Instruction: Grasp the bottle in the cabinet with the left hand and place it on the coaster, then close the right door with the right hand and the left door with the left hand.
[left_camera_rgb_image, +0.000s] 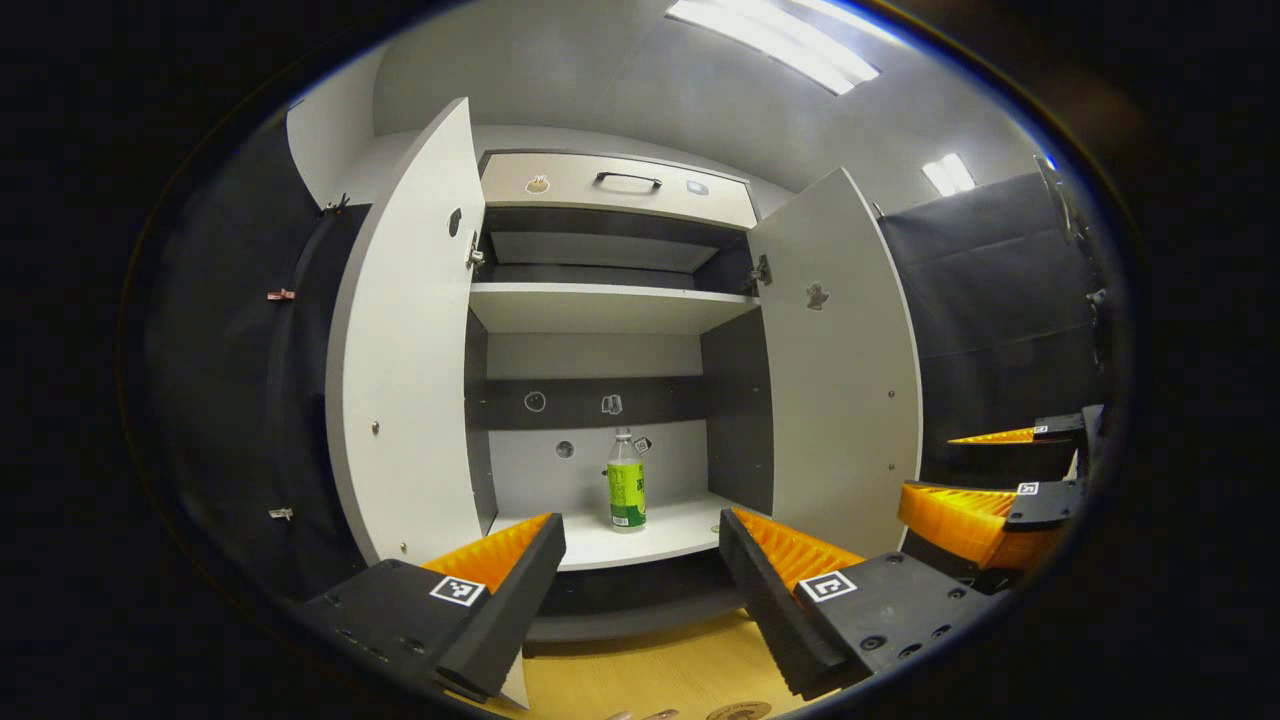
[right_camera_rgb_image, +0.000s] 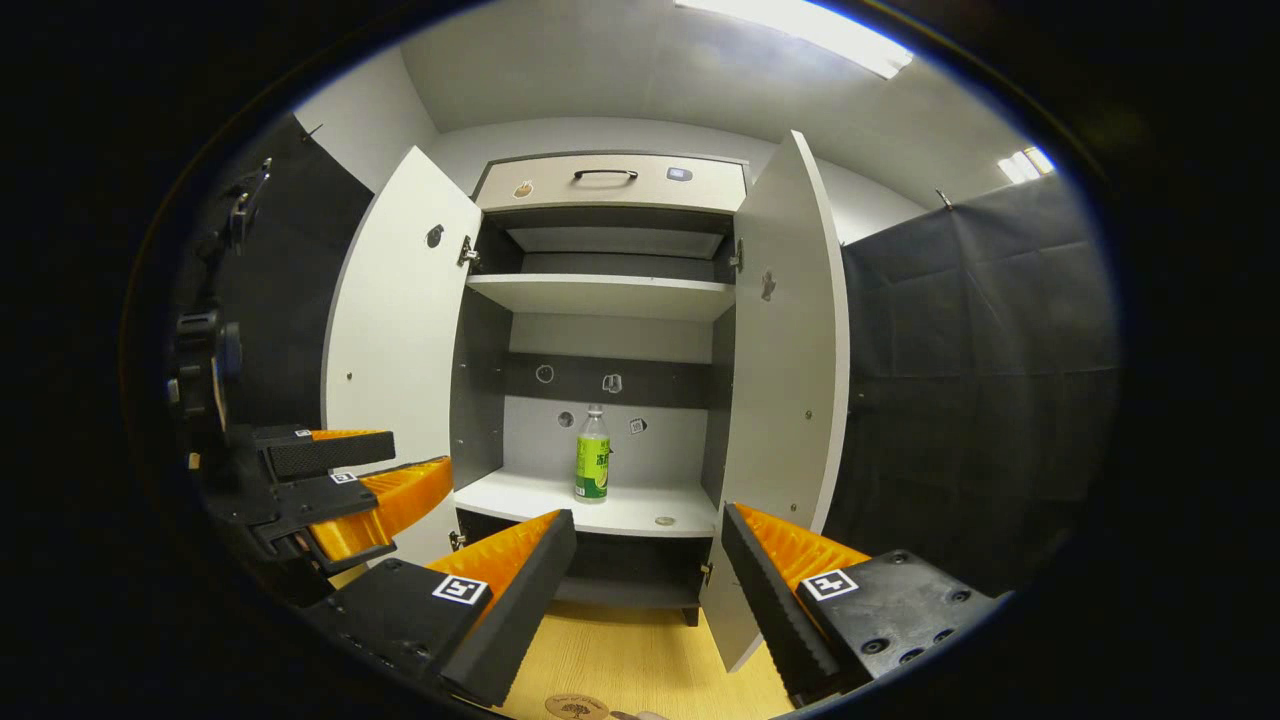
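Observation:
A clear bottle with a green label stands upright on the lower shelf of a white cabinet, both doors swung wide. My left gripper is open, short of the shelf edge, fingers framing the bottle from a distance. The right gripper view has the same bottle on the shelf, with my right gripper open in front of the cabinet. The left door and right door stand ajar. A round coaster lies on the wooden table at the bottom edge; coaster too.
My right gripper appears far right in the left gripper view; my left gripper appears at left in the right gripper view. An upper shelf and a drawer with a handle sit above. Black cloth walls flank the cabinet.

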